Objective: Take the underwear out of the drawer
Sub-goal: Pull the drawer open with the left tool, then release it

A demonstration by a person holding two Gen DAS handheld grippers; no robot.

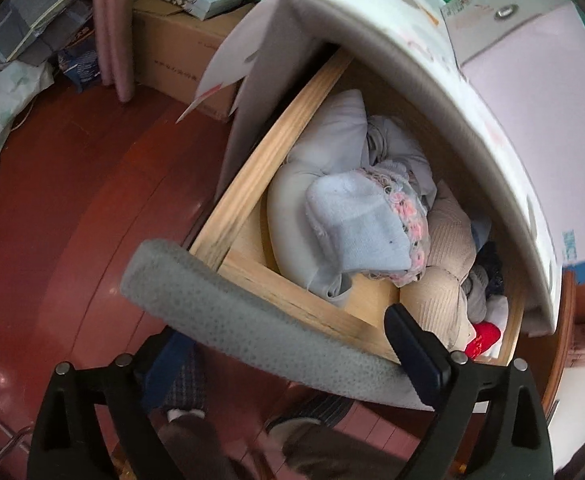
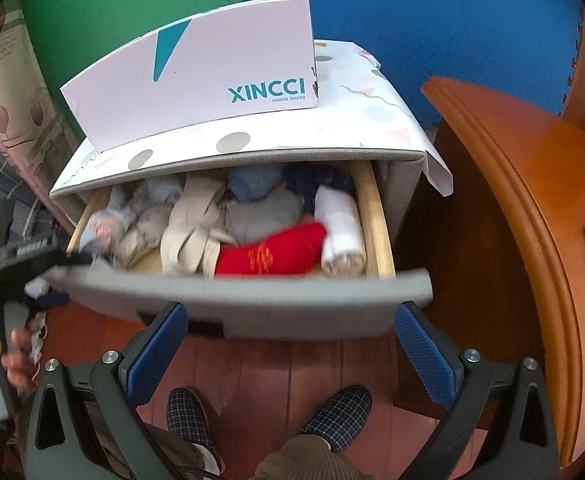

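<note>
Atop the open drawer (image 2: 232, 300) sits a shoebox (image 2: 196, 84).

The drawer (image 2: 232, 304) stands pulled out, with a grey front and pale wooden sides. It is packed with rolled and bunched underwear (image 2: 228, 224): pale blue and grey pieces at the left, a beige ribbed piece, a red roll (image 2: 270, 254) at the front, a white roll (image 2: 342, 232) against the right side.

The drawer (image 1: 248, 184) has bare pale wood sides and a grey pebbled front. The floor (image 1: 72, 220) is glossy red-brown wood.
</note>
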